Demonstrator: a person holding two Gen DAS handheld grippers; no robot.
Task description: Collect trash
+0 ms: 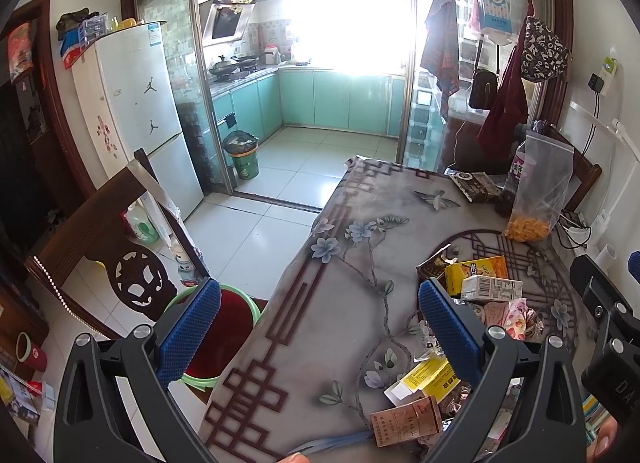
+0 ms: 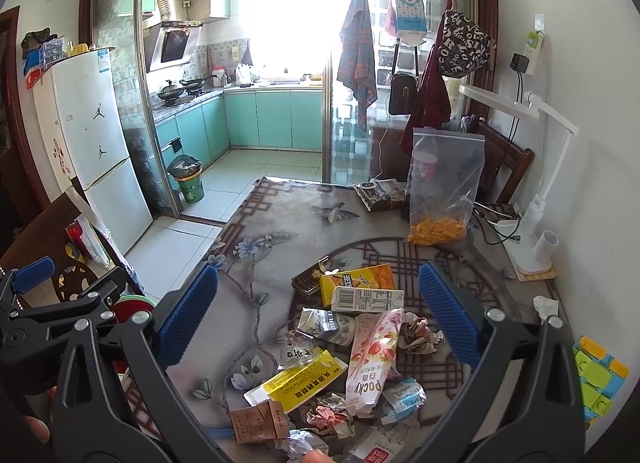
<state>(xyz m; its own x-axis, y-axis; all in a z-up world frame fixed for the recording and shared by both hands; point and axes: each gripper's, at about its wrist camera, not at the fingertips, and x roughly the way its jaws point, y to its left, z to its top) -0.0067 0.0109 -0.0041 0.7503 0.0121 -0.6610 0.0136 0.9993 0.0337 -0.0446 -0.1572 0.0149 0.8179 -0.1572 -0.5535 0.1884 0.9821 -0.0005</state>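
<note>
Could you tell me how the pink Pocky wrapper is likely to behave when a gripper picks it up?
The Pocky wrapper looks like thin, flattened film, so probably very light and floppy, drooping from the pinch. Its glossy surface may slip. It overlaps other litter, so neighbours might shift.

Worktop: you have a worktop [image 2: 256,263] under a grey cloth with flowers and a dark red lattice print.
Near pile: on it lie a pink Pocky wrapper [image 2: 374,359], a yellow box [image 2: 298,381], a white carton [image 2: 366,299], a yellow-orange carton [image 2: 360,281] and a brown paper slip [image 2: 258,421], packed close with crumpled wrappers [image 2: 420,333].
Far end: you see a clear zip bag [image 2: 444,191] of orange pieces standing upright, with a dark packet [image 2: 380,193] just beside it.
Right edge: a white lamp base [image 2: 528,255] sits on a coaster, near a crumpled tissue [image 2: 546,305].
</note>
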